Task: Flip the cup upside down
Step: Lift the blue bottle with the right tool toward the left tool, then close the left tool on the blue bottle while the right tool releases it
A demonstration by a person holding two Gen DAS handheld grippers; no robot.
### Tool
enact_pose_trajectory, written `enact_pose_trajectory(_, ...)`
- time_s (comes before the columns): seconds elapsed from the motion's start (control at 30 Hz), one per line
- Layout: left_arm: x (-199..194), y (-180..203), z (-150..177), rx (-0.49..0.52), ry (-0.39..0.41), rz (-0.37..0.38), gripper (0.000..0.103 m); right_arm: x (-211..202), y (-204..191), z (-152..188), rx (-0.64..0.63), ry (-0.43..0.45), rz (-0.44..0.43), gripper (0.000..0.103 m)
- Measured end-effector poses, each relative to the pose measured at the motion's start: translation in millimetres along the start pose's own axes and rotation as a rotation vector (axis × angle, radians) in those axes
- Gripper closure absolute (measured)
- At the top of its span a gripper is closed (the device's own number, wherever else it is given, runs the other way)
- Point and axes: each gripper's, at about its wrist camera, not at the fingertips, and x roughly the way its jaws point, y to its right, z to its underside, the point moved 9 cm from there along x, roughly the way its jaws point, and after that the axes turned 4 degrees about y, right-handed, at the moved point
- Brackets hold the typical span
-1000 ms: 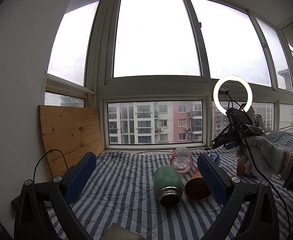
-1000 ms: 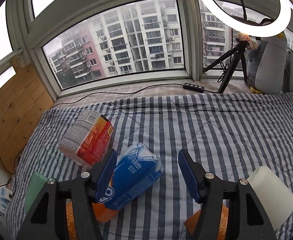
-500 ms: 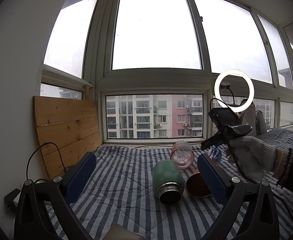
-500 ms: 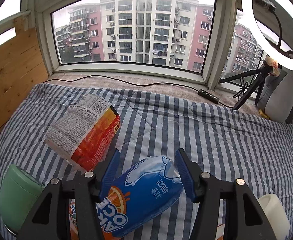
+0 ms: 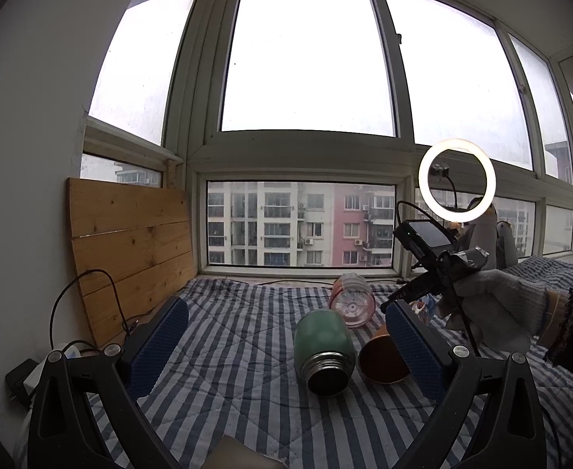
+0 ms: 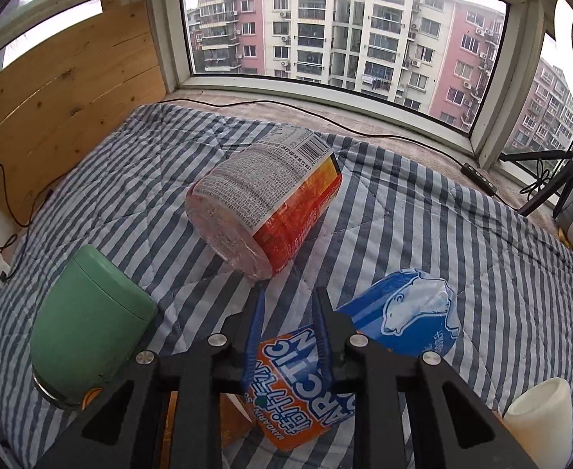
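A blue and orange paper cup [image 6: 364, 336] with a polar bear print lies on its side on the striped cloth [image 6: 462, 242]. My right gripper [image 6: 288, 297] has its fingers drawn close together on the cup's orange end; the fingertips stick out past it over the cloth. In the left wrist view a gloved hand [image 5: 497, 305] holds that gripper at the right, and a bit of the blue cup [image 5: 427, 308] shows beneath it. My left gripper [image 5: 286, 308] is wide open and hovers over the cloth with nothing between its fingers.
A green flask [image 5: 323, 348] lies on its side with its mouth toward me, next to an orange cup mouth [image 5: 382, 359]. A clear labelled jar [image 6: 266, 203] lies behind them. A white cup [image 6: 536, 414] is at the right, a wooden board [image 5: 130, 242] at the left, and a ring light [image 5: 457, 179] at the back.
The right gripper swung left over the blue and orange cup and its fingers narrowed from wide open onto it. The left gripper stayed open, its view shifting only slightly.
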Motion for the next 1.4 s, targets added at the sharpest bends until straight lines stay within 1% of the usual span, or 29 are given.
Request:
enact_pose_trajectory(0.1, -2.1, 4.8, -2.4, -0.001, 0.005, 0.010, 0.001, -2.8, 9.0, 13.1, -0.009, -0.032, -0.005, 0.081)
enact_pose_trajectory(0.23, -1.5, 14.4, -3.3, 0.008, 0.004, 0.022, 0.001, -12.0, 29.4, 35.1, 0.019, -0.066, -0.016, 0.081)
enact_pose_trajectory(0.37, 0.4, 25.9, -1.6, 0.020, -0.006, 0.033, 0.001, -35.7, 40.2, 56.3, 0.034, -0.065, -0.070, 0.081)
enact_pose_trajectory(0.43, 1.4, 32.8, -1.9, 0.026, -0.010, 0.042, 0.001, -54.6, 41.8, 63.5, 0.035, -0.040, -0.110, 0.081)
enact_pose_trajectory(0.5, 1.8, 42.0, -2.7, 0.037, -0.013, 0.052, 0.001, -76.5, 48.4, 64.1, 0.051, 0.027, -0.113, 0.080)
enact_pose_trajectory(0.53, 1.8, 46.9, -3.7, 0.043, -0.013, 0.057, 0.001, -87.3, 55.7, 63.1, 0.074, 0.066, -0.107, 0.076)
enact_pose_trajectory(0.57, 2.0, 51.2, -4.9, 0.052, -0.012, 0.059, 0.001, -94.9, 64.0, 61.9, 0.103, 0.095, -0.098, 0.075)
enact_pose_trajectory(0.6, 1.9, 55.2, -6.1, 0.059, -0.010, 0.061, 0.001, -100.1, 74.2, 60.2, 0.129, 0.126, -0.068, 0.074)
enact_pose_trajectory(0.63, 1.5, 59.1, -7.1, 0.066, -0.007, 0.063, 0.001, -102.7, 86.3, 58.2, 0.149, 0.150, -0.020, 0.073)
enact_pose_trajectory(0.67, 1.0, 63.1, -8.1, 0.072, -0.004, 0.064, 0.001, -102.9, 98.8, 55.8, 0.173, 0.167, 0.025, 0.072)
enact_pose_trajectory(0.7, 0.5, 66.0, -8.8, 0.076, -0.002, 0.065, 0.001, -100.6, 110.4, 53.4, 0.210, 0.175, 0.042, 0.070)
enact_pose_trajectory(0.8, -1.0, 71.1, -10.2, 0.074, 0.002, 0.070, 0.001, -80.0, 140.8, 44.4, 0.323, 0.152, 0.040, 0.069)
enact_pose_trajectory(0.9, 0.7, 73.2, -10.3, 0.088, 0.002, 0.065, 0.001, -55.5, 155.5, 38.9, 0.399, 0.114, 0.010, 0.063)
enact_pose_trajectory(0.97, 3.0, 72.4, -10.1, 0.092, -0.004, 0.063, 0.001, -41.3, 156.8, 39.0, 0.417, 0.079, -0.004, 0.063)
enact_pose_trajectory(1.07, 6.9, 68.9, -9.4, 0.094, -0.010, 0.061, 0.001, -28.2, 143.6, 40.4, 0.393, 0.033, -0.054, 0.063)
enact_pose_trajectory(1.2, 11.3, 64.1, -8.1, 0.087, -0.019, 0.057, 0.001, -28.9, 110.0, 39.4, 0.300, 0.022, -0.105, 0.062)
enact_pose_trajectory(1.3, 15.4, 61.6, -5.8, 0.066, -0.046, 0.079, 0.001, -33.8, 82.5, 40.6, 0.224, 0.015, -0.142, 0.062)
enact_pose_trajectory(1.37, 18.7, 61.3, -4.3, 0.061, -0.068, 0.089, 0.001, -38.2, 67.5, 44.1, 0.173, 0.010, -0.144, 0.061)
enact_pose_trajectory(1.4, 20.7, 62.6, -3.6, 0.062, -0.082, 0.103, 0.001, -40.6, 59.8, 47.3, 0.152, 0.002, -0.160, 0.061)
